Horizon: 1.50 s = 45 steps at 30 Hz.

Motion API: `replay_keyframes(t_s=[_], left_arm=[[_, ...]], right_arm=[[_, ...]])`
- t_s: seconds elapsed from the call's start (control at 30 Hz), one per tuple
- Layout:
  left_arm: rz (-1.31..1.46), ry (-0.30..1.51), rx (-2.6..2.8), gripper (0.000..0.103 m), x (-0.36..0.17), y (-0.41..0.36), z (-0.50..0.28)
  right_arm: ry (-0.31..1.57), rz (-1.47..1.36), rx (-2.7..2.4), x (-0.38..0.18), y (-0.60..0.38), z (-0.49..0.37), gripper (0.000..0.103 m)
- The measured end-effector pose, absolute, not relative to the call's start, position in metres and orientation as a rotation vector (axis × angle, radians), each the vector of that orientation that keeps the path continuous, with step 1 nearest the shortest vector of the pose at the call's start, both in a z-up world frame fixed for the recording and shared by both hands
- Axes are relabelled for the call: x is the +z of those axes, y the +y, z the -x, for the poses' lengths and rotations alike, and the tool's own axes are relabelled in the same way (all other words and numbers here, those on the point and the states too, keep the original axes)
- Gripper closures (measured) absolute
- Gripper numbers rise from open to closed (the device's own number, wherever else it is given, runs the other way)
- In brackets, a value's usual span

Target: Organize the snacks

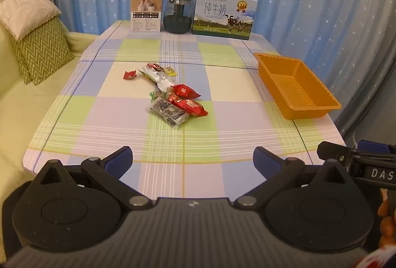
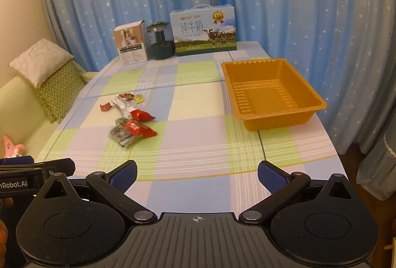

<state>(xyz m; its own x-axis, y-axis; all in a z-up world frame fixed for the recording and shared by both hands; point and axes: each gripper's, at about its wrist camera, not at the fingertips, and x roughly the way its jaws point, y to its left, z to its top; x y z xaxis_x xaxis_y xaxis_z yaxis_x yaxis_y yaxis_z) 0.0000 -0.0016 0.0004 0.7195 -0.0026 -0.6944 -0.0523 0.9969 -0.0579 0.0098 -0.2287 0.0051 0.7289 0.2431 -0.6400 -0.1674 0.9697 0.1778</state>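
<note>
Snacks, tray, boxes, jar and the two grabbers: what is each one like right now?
Snacks: loose pile on the tablecloth, none in the tray.
Orange tray: empty, upright, on the table's right side.
Milk box: closed, standing at the far edge.
Small box: closed, standing.
Dark jar: lid on, upright.
Left gripper: open, holding nothing.
Right gripper: open, holding nothing.

black claw [image 1: 193,159], blue pads [image 1: 118,160], silver screws.

Warm, dim indoor light; soft focus, faint shadows, fisheye-bent dark corners.
</note>
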Motion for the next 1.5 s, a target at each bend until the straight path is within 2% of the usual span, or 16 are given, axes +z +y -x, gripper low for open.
replay_keyframes(t_s=[1.5], left_arm=[[0.127,0.742,0.005,0.0,0.01,0.001,0.007]], right_arm=[[0.712,-0.107,0.226,0.01,-0.224,-0.006,0.0]])
